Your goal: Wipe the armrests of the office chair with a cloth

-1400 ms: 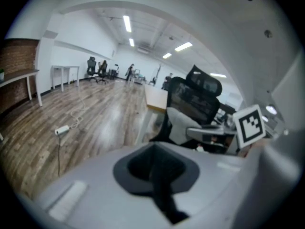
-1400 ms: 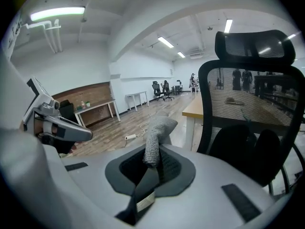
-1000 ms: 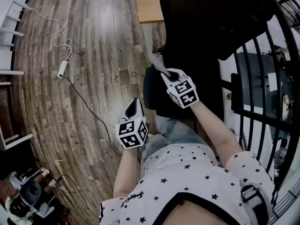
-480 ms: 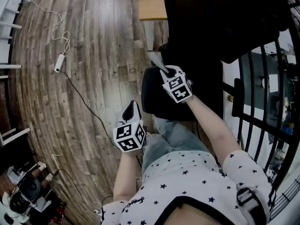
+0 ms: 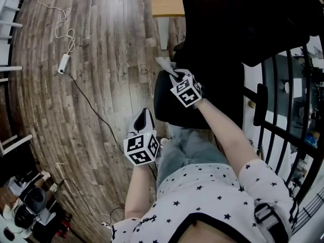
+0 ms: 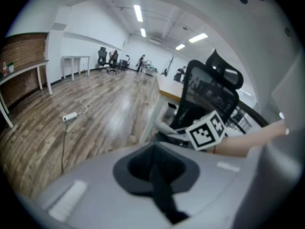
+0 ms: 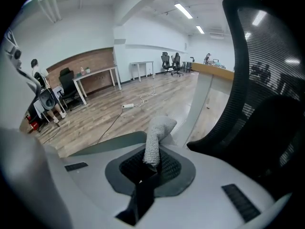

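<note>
The black office chair point(image 5: 238, 29) stands at the upper right of the head view, its mesh back point(image 7: 267, 75) filling the right side of the right gripper view. My right gripper point(image 5: 177, 75) is shut on a grey cloth point(image 5: 164, 63), held at the far left edge of a black chair pad point(image 5: 167, 103). The cloth point(image 7: 155, 136) sticks up from between the jaws. My left gripper point(image 5: 143, 117) hangs lower left of the chair over the floor, shut with nothing in it. From the left gripper point(image 6: 159, 185) I see the chair point(image 6: 209, 92) ahead.
Wood floor point(image 5: 101, 85) spreads to the left, with a white power strip point(image 5: 64, 63) and its cable on it. A wooden desk edge point(image 5: 167, 1) is at the top. A black railing point(image 5: 276, 133) runs down the right. Equipment point(image 5: 25, 214) sits at the bottom left.
My right gripper has moved up and away with the cloth along the chair pad's edge. The left gripper has barely moved.
</note>
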### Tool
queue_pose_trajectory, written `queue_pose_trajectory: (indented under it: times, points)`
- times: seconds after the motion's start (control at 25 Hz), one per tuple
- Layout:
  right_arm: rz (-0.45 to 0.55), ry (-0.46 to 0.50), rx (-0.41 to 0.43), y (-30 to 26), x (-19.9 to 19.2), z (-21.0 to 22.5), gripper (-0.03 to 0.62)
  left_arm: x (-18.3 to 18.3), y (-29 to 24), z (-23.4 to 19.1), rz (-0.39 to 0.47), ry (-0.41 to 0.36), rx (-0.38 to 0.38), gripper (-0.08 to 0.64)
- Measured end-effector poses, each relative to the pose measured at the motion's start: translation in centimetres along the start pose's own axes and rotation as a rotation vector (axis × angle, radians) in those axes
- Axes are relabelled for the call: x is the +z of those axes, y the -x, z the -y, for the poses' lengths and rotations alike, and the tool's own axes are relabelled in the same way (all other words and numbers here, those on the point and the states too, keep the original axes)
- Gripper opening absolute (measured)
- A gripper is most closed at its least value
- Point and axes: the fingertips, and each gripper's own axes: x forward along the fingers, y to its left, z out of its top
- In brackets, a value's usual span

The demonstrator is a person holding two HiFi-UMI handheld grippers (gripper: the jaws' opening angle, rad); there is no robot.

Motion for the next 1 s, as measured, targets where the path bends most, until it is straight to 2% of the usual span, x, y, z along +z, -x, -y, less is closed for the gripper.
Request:
queue_pose_trajectory:
  times: [0.56, 1.0]
  points:
    - [-0.063, -0.006, 0.003, -0.4, -0.8, -0.2, 0.031, -1.0, 0.7, -0.2, -0.017, 0.005, -0.003, 0.006]
    - [-0.056, -0.01, 0.021, 0.1, -1.6, -2.7, 0.031, -2.0, 1.8, -0.7, -0.02, -0.009, -0.009, 0.006]
